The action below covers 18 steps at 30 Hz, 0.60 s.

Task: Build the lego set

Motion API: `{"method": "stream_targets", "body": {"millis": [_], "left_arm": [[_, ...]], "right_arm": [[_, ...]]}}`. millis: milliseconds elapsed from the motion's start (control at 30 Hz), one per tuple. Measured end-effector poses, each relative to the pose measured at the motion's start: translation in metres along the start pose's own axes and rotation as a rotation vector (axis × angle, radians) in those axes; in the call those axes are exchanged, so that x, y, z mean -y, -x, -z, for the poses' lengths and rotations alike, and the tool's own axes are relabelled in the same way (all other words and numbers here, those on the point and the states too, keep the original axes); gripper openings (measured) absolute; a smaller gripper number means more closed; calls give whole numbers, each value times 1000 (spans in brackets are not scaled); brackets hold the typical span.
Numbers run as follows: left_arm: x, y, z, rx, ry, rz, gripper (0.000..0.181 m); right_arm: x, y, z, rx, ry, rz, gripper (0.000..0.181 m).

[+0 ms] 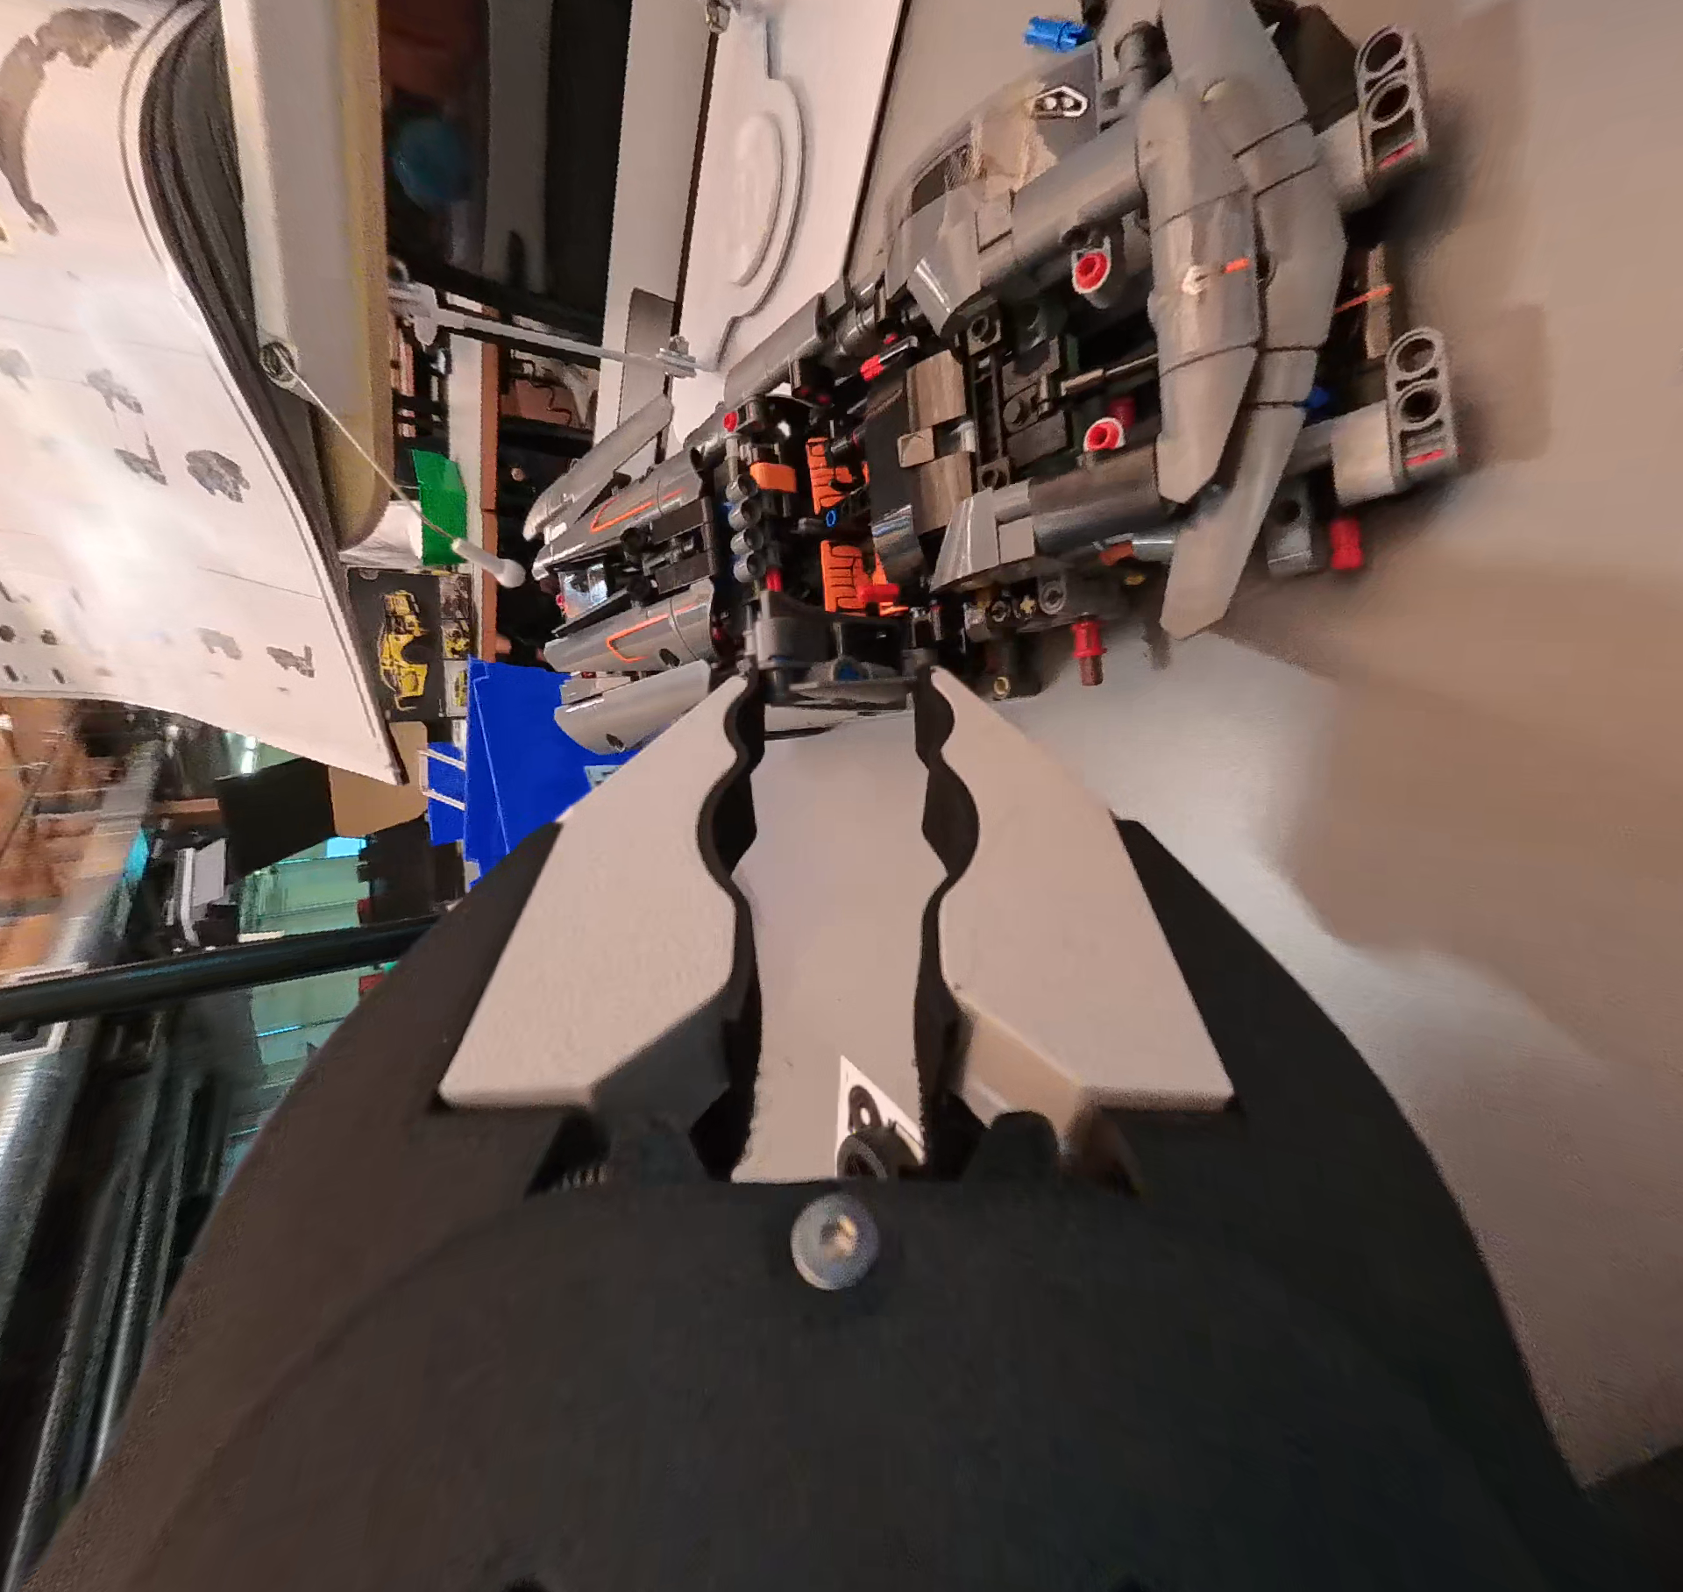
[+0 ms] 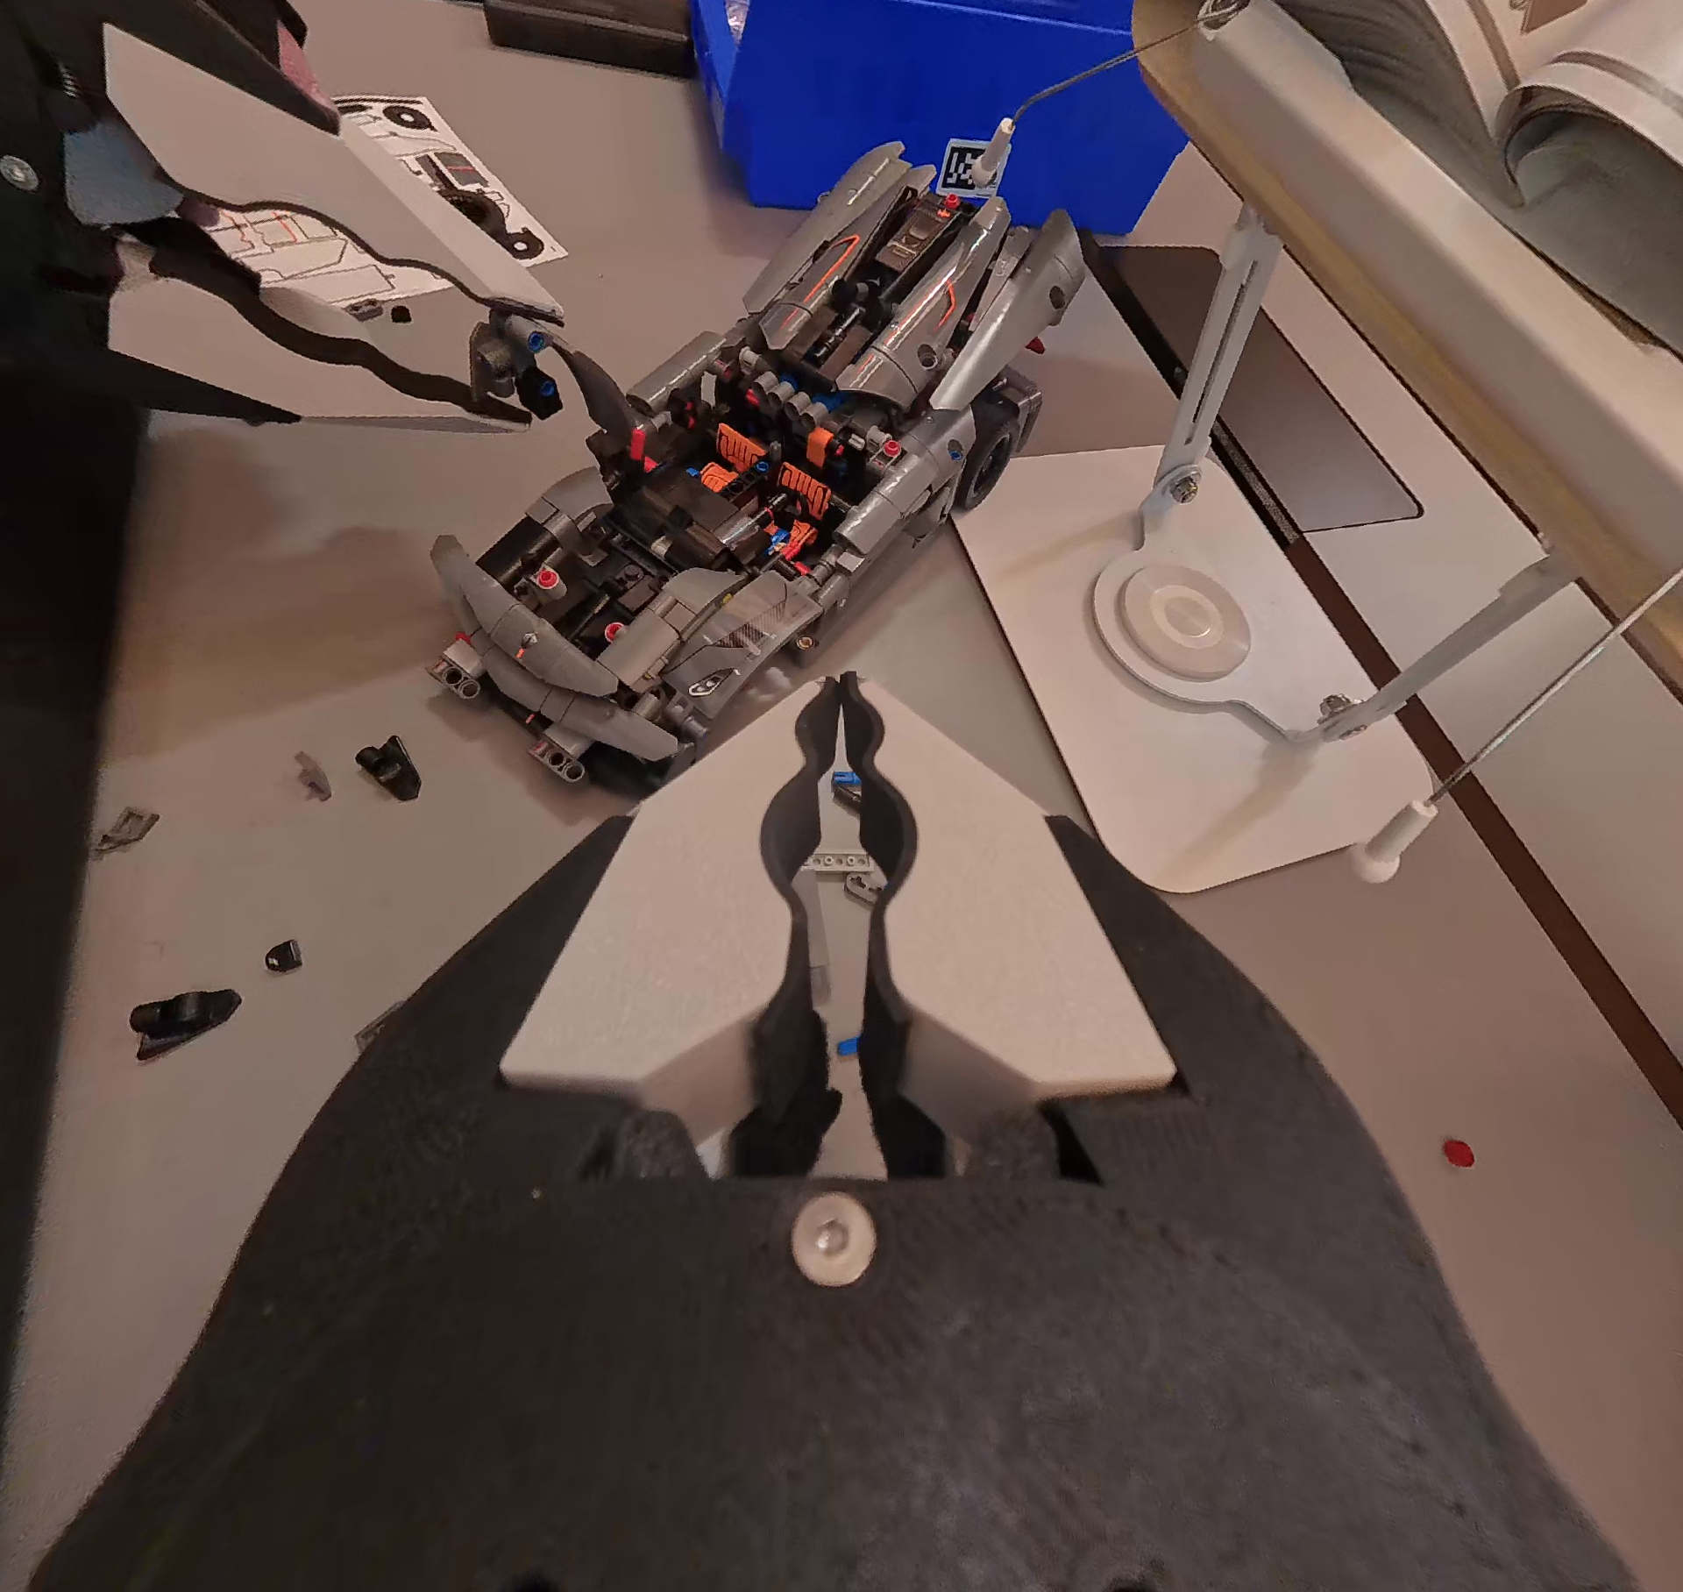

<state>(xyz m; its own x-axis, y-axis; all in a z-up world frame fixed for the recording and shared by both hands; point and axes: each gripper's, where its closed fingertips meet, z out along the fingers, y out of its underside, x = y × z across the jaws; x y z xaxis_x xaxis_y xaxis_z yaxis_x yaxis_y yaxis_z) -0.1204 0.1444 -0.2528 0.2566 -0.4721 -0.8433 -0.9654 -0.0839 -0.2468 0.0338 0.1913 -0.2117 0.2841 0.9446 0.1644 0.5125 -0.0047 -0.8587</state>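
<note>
Two grippers, left gripper clamping black piece beside car

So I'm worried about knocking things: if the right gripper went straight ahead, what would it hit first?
Probably the car: the right gripper points at its front corner just ahead, though depth is unclear.

Black tongs, grey wavy-edged fingers

instruction book cut by edge, blue bin top cropped
</note>
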Motion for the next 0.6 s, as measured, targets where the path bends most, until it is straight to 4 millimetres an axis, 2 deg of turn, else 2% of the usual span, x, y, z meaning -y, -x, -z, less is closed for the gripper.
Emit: {"method": "stream_targets", "body": {"millis": [200,433,600], "left_arm": [[1,0,2,-29,-15,30,30],[12,-4,11,-196,-91,220,29],[24,-6,17,-373,-177,444,32]], "right_arm": [[2,1,1,4,-7,3,0],[4,5,-1,14,-5,12,0],[3,7,-3,21,-2,14,0]]}}
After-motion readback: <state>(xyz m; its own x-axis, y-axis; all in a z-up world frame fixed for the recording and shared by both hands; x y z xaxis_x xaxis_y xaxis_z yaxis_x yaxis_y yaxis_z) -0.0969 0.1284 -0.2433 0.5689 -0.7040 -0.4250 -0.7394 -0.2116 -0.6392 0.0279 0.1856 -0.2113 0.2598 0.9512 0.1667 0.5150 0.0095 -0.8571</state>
